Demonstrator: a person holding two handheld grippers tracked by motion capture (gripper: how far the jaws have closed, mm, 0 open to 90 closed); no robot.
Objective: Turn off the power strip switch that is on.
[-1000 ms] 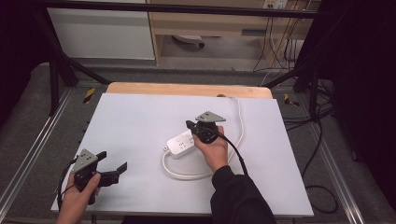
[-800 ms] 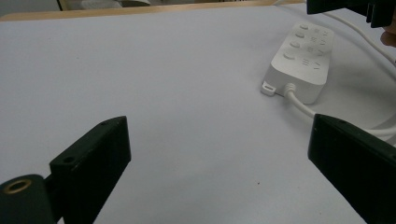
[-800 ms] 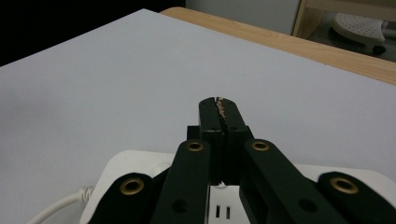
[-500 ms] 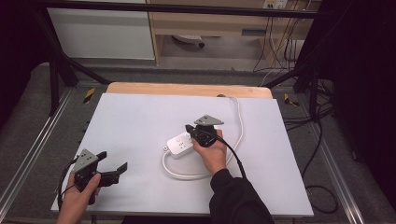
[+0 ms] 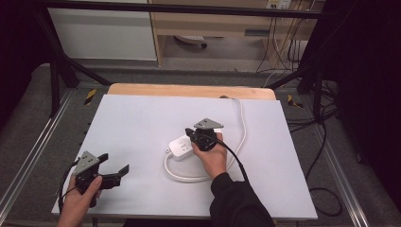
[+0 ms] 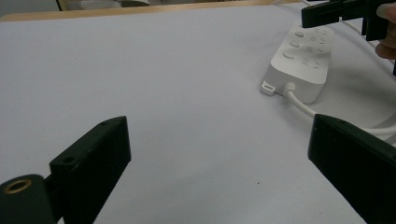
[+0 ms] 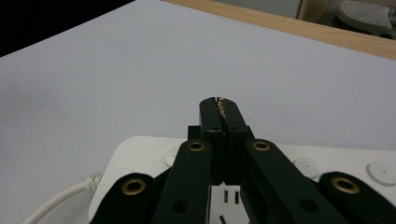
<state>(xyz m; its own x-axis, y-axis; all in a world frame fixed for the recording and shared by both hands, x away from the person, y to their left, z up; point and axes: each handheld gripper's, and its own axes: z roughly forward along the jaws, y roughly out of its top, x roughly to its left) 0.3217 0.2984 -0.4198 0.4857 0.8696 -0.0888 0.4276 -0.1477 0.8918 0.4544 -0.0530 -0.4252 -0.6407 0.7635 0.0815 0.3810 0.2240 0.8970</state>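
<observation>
No text, label, brand, number or sign can be read in any of the views. On the top face of the white power strip, small grey marks are seen beside its round buttons in the left gripper view, but these are too small and blurred to be made out; they are possibly socket slots rather than printing. In the right gripper view the same power strip is shown close up, and no lettering is found on its visible surface. The white sheet on the table is left unmarked, and nothing legible is carried by the yellow-and-black patches on the floor beside it
</observation>
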